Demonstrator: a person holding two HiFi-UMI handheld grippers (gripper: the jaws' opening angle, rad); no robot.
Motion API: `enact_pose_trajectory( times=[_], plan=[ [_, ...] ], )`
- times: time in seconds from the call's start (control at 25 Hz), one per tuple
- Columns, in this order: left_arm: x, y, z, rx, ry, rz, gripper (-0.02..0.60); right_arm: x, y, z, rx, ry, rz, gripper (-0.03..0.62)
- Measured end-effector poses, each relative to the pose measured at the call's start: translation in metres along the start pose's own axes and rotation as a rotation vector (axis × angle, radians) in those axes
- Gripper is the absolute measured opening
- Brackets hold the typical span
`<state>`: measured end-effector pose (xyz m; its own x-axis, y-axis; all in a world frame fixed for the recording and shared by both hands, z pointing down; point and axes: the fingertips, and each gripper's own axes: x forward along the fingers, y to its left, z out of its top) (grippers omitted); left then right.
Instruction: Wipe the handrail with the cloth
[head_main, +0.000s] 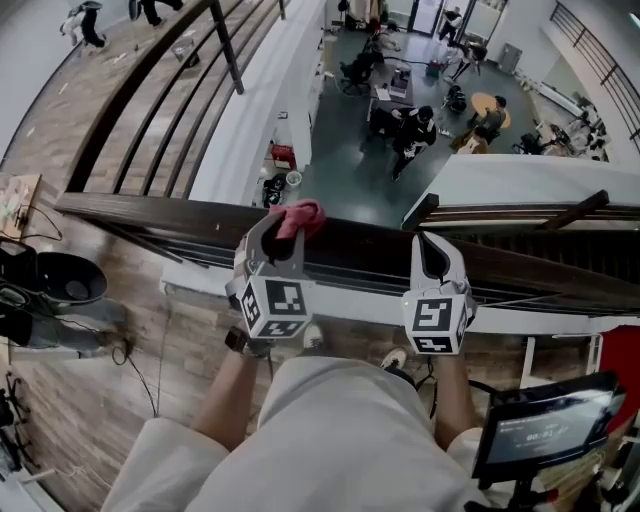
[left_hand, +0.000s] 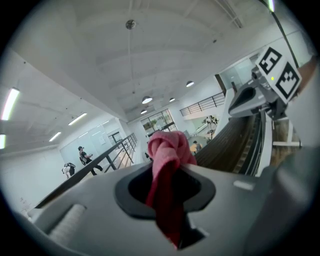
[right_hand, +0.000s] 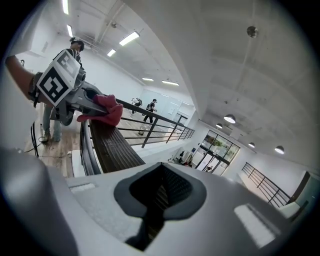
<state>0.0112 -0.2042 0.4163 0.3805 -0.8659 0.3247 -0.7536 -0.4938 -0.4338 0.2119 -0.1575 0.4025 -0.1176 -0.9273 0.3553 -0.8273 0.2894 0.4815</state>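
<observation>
Wiping appears to be the step in hand. The left gripper (head_main: 283, 234) has its fingers pinching a bunched red cloth (head_main: 302, 214), which lies against the top of the dark wooden handrail (head_main: 150, 212), at 12 o'clock from that gripper. The right gripper (head_main: 437, 248), at 3 o'clock from the left one, has its fingers pressed together on nothing. It sits at the same rail, though I cannot tell whether it touches. The next move likely calls for sliding the cloth along the rail under steady pressure, with the pinch kept firm so the cloth cannot drop over the edge. Counted: one cloth, two grippers, one handrail within reach, and a second railing (head_main: 150, 90) at 10 o'clock.
</observation>
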Motion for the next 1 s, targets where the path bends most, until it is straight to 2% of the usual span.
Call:
enact_pose_trajectory(
  times=[0.56,1.0],
  plan=[
    [0.003,-0.017,-0.002,-0.022,0.015,-0.010,0.084,-0.005,-0.001,-0.009,0.005,0.013,0.029,0.003],
    [0.005,-0.044,-0.002,-0.017,0.011,-0.020,0.084,-0.018,-0.015,-0.040,0.014,0.036,0.016,0.003]
  ],
)
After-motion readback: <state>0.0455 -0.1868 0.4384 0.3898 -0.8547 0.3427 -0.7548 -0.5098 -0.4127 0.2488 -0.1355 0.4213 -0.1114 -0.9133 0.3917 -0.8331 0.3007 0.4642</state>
